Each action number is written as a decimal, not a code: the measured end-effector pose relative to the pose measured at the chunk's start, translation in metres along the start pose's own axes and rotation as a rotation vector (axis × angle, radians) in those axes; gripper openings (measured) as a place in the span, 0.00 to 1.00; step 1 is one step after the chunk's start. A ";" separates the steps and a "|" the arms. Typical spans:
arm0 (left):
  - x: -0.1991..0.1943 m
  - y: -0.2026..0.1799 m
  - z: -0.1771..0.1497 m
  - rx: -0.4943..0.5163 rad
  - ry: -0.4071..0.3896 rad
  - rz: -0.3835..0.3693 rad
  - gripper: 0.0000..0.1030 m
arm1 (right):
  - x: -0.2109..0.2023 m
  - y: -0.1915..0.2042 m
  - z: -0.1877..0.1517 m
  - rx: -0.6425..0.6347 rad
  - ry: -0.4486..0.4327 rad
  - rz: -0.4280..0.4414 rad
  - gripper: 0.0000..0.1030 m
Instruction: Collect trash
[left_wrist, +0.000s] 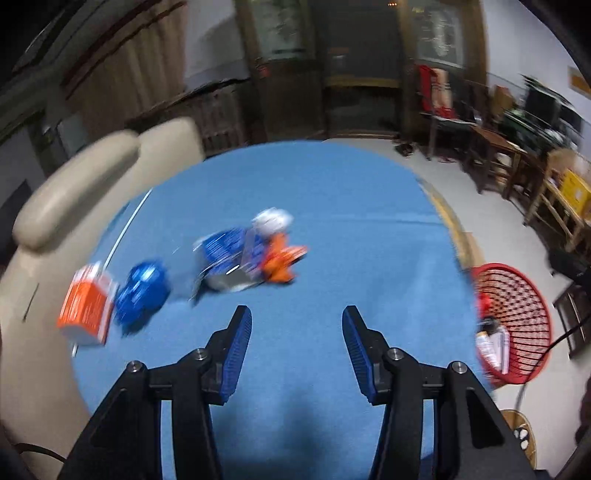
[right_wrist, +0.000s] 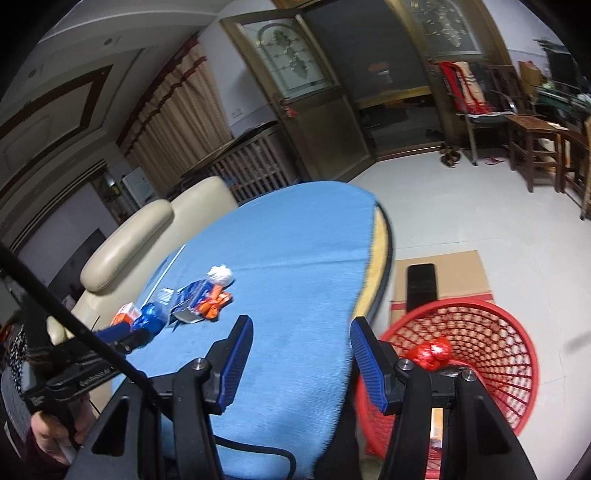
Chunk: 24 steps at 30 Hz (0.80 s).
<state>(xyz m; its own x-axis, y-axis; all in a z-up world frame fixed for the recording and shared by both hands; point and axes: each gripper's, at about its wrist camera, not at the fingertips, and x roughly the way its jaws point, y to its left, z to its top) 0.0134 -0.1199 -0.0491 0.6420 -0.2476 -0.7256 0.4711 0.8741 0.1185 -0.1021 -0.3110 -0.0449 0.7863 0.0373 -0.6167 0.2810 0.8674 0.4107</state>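
Observation:
Trash lies on a blue-covered table (left_wrist: 332, 206): an orange and white carton (left_wrist: 86, 308), a crumpled blue wrapper (left_wrist: 142, 293), a blue and silver packet (left_wrist: 227, 254), an orange wrapper (left_wrist: 282, 260) and a white paper ball (left_wrist: 273, 219). My left gripper (left_wrist: 297, 314) hovers open and empty just short of the pile. In the right wrist view the same pile (right_wrist: 199, 301) lies far left, and the left gripper (right_wrist: 125, 338) shows there in a hand. My right gripper (right_wrist: 301, 323) is open and empty over the table's right edge. A red mesh basket (right_wrist: 491, 354) on the floor holds a red wrapper (right_wrist: 430, 352).
A beige sofa (left_wrist: 92, 184) runs along the table's left side. Flat cardboard with a black object (right_wrist: 421, 284) lies on the floor beyond the basket. Wooden chairs and tables (right_wrist: 532, 140) crowd the far right wall. The basket (left_wrist: 517, 321) also holds paper scraps.

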 end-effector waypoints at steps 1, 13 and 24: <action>0.006 0.018 -0.005 -0.034 0.016 0.021 0.50 | 0.006 0.006 0.002 -0.009 0.012 0.010 0.57; 0.037 0.187 -0.016 -0.305 0.075 0.192 0.50 | 0.125 0.086 0.031 -0.089 0.179 0.129 0.57; 0.082 0.232 0.013 -0.354 0.098 0.046 0.52 | 0.271 0.141 0.069 -0.064 0.329 0.176 0.57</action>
<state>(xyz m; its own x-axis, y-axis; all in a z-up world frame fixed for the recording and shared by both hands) 0.1838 0.0574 -0.0725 0.5885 -0.1786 -0.7885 0.1935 0.9781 -0.0771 0.1891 -0.2125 -0.1077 0.5976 0.3373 -0.7274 0.1141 0.8622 0.4935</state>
